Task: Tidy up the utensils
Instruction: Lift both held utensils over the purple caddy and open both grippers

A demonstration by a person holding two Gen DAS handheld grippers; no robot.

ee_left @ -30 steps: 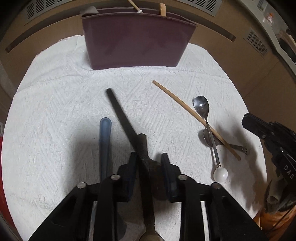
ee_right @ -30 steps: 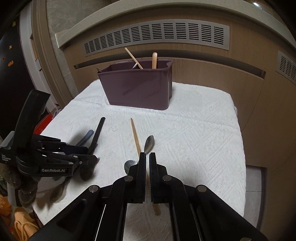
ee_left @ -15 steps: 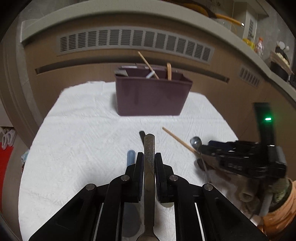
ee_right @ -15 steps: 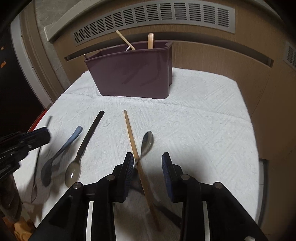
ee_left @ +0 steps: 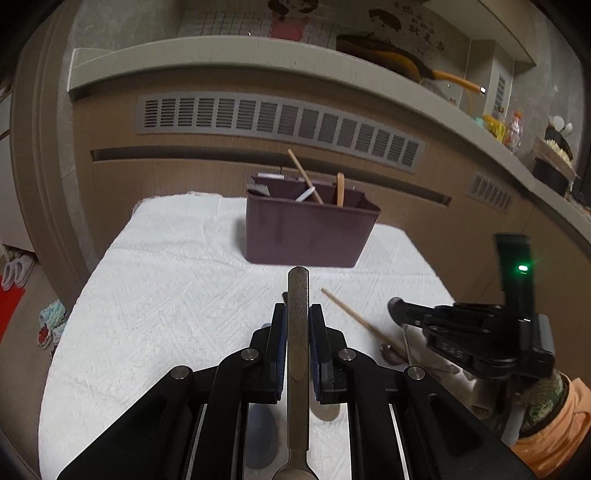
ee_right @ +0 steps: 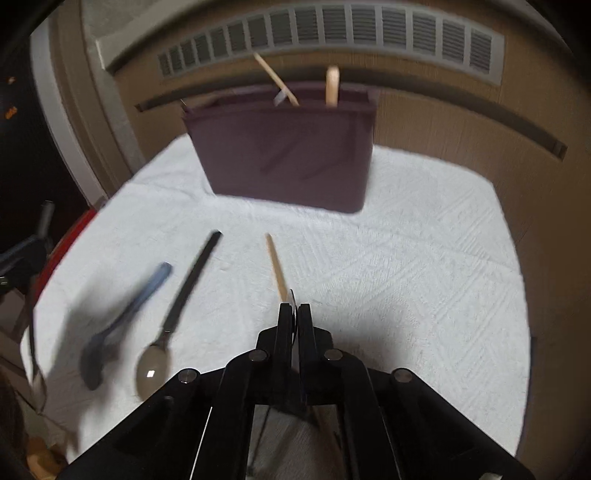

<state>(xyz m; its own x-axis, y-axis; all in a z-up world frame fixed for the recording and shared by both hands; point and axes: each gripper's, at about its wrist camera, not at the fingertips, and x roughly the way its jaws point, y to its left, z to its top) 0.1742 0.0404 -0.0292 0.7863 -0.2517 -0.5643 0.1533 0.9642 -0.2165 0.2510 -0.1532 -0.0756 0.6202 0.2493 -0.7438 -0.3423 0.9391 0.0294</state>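
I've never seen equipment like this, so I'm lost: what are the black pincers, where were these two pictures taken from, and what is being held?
A person holds a two-finger gripper in each hand, and each carries a forward-looking camera. In the left view, the left gripper is shut on a flat metal utensil handle. The right view is blurred; the right gripper is shut on something thin, beside a wooden chopstick. On the white textured cloth lie a black-handled spoon and a blue spoon. Behind stands a maroon plastic caddy.

The letters "DAS" are showing in pale print on the black body of the right gripper [ee_left: 397,308], seen from the left wrist. Dark handwritten characters are hanging on a wall picture [ee_left: 406,18] above the counter, too small for reading.
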